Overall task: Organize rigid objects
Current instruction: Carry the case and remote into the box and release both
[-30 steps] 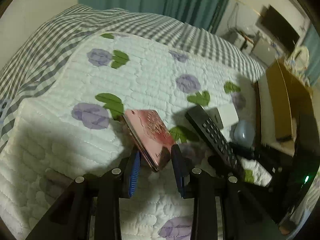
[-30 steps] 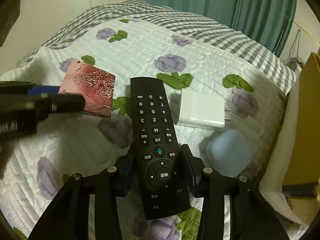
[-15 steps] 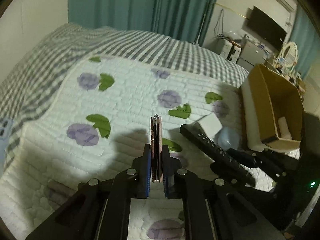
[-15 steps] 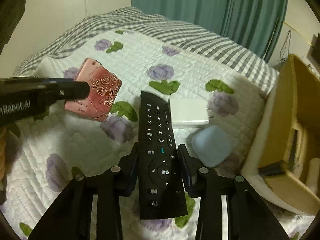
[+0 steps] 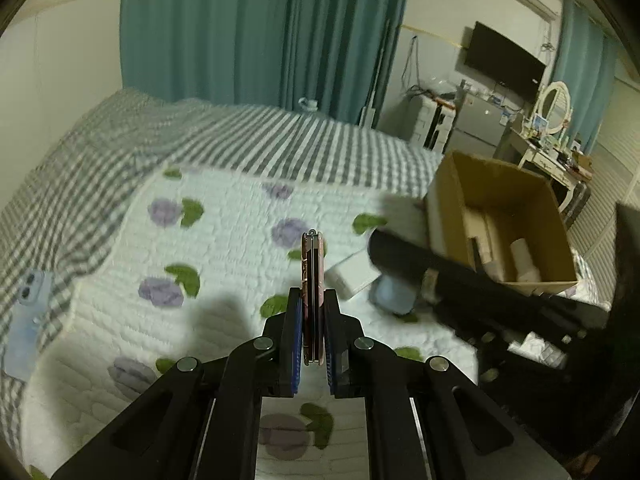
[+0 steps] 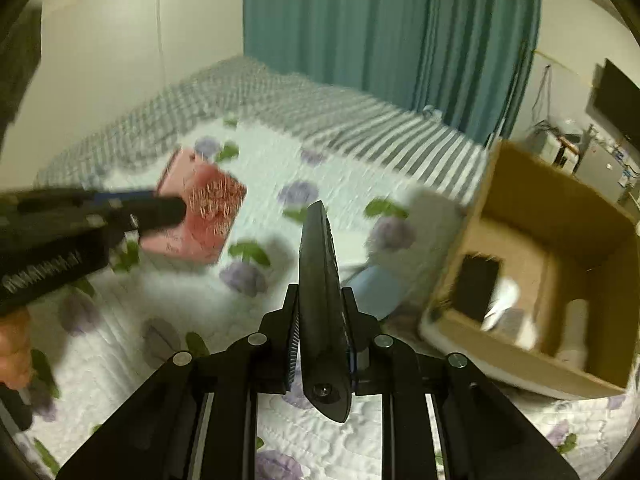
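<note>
My left gripper is shut on a pink rose-patterned case, held edge-on above the quilted bed; it also shows in the right wrist view. My right gripper is shut on a black TV remote, lifted and turned on its side; it also shows in the left wrist view. An open cardboard box sits at the bed's right and also shows in the right wrist view, with items inside. A white adapter and a pale blue case lie on the quilt.
A light blue phone lies at the bed's left edge. Teal curtains hang behind the bed. A TV, a small fridge and a dressing table with mirror stand at the far right.
Both grippers rose from the quilt with their loads. The pink case turned edge-on, the remote rolled onto its side, and both views swung right toward the cardboard box.
</note>
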Available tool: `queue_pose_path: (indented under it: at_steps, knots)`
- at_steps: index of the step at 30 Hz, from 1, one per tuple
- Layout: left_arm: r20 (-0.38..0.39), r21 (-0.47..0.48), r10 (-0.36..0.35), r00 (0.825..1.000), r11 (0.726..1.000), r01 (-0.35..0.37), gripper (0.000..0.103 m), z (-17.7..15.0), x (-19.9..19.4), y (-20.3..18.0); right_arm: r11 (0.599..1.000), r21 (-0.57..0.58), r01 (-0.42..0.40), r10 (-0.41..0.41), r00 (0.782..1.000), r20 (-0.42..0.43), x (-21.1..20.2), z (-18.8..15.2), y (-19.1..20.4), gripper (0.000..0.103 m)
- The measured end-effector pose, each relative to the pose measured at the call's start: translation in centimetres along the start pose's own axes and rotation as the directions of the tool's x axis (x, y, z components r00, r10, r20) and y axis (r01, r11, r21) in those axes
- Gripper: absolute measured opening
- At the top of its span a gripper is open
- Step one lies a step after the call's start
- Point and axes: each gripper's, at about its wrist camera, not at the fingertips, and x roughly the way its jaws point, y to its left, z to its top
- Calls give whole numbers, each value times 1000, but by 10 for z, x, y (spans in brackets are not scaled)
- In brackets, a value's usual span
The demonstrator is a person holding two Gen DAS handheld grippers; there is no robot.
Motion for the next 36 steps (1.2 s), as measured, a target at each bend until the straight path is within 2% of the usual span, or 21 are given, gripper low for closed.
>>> queue_pose_path:
  at_steps: [3,9,13,15,19,25,36]
  knots:
    - [37,39,-5,999,999,3,9,14,-13,-20,999,37,37,-40,996,82,-37,14,-22,17]
    - [106,118,-52,993,992,40,10,47,-32,-74,984,85,156,-168,971,168,-98,34,-81,17]
    - [143,180,-101,985,981,74,10,66,-34,-119,960,113,255,-273,941,198,-127,30,-123,17]
    - [150,204,-119,982,975,87,10,72,-29,-142,953,161,256,-287,935,209,-133,21,-139,17]
    - [134,247,-145,980,963,109,10,75,-6,-183,936,261,235,-289,938,190,-128,-4,-175,17]
    - [89,269,-159,983,954,130,10,74,41,-218,927,304,219,-274,950,149,-103,-21,-203,17]
    - [15,294,-144,989,947,134,10,65,103,-221,929,321,186,-236,963,126,-50,-12,-218,17]
